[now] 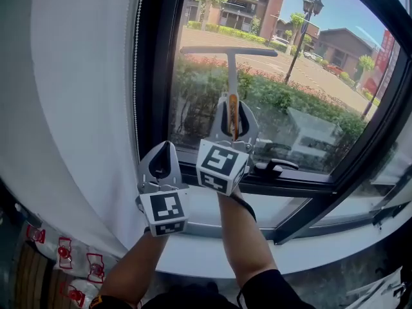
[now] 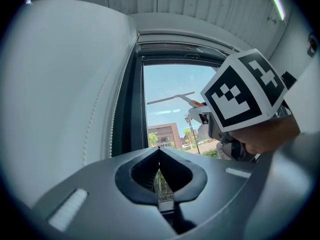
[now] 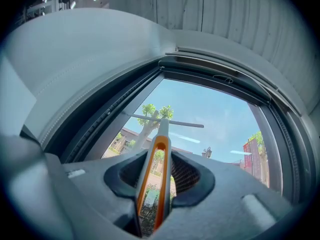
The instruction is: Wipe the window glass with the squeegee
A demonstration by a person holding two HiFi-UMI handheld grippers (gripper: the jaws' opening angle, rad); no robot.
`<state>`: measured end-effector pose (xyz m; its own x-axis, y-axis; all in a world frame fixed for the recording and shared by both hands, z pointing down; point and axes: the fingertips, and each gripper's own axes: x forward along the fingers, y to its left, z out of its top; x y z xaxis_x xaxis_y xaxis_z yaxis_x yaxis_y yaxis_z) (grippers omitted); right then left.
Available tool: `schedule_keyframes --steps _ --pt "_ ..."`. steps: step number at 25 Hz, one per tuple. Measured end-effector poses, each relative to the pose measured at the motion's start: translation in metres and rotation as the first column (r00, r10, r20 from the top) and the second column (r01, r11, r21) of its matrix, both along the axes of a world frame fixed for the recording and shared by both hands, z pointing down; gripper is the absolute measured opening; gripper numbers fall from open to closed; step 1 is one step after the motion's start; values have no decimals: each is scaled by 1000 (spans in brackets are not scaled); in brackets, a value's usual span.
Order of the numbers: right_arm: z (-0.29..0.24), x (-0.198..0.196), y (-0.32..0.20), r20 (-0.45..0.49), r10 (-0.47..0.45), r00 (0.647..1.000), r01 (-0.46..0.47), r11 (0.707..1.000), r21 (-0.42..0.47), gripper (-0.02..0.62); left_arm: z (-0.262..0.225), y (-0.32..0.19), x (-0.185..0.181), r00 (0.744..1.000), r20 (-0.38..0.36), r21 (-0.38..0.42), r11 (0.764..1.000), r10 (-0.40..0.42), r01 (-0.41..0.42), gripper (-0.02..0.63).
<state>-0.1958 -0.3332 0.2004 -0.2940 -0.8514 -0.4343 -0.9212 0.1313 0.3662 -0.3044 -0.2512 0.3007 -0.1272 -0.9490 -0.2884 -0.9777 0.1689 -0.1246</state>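
Both pairs of jaws are clenched: the right gripper (image 1: pixel 233 111) grasps the squeegee (image 1: pixel 230 51), its blade ahead on the window glass (image 1: pixel 309 89); the left gripper (image 1: pixel 165 145) is empty. Wiping looks unfinished.

squeegee (image 1: pixel 230 69) in right gripper (image 1: pixel 233 105), blade seemingly against window glass (image 1: pixel 309 56) | left gripper (image 1: pixel 165 148) lower-left, beside it

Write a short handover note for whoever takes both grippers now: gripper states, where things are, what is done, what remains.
Right gripper: shut on the handle of the squeegee, blade held up in front of the window glass.
Left gripper: shut, empty, low beside the window frame.
Done: cannot tell; no wiped track shows on the pane.
Left: probably draw the blade across the glass.
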Motion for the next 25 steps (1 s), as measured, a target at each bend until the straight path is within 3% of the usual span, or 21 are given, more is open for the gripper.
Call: schedule_keyframes --steps 14,21,25 --pt "138 10 3 -107 94 990 -104 990 -95 118 104 -2 10 1000 2 -167 986 17 -16 5" --pt "187 16 14 -122 89 989 -108 980 -164 118 139 7 12 998 -59 -217 975 27 -39 3" --pt "218 19 12 -147 88 985 -115 975 -189 118 148 13 10 998 -56 -253 967 6 -20 3"
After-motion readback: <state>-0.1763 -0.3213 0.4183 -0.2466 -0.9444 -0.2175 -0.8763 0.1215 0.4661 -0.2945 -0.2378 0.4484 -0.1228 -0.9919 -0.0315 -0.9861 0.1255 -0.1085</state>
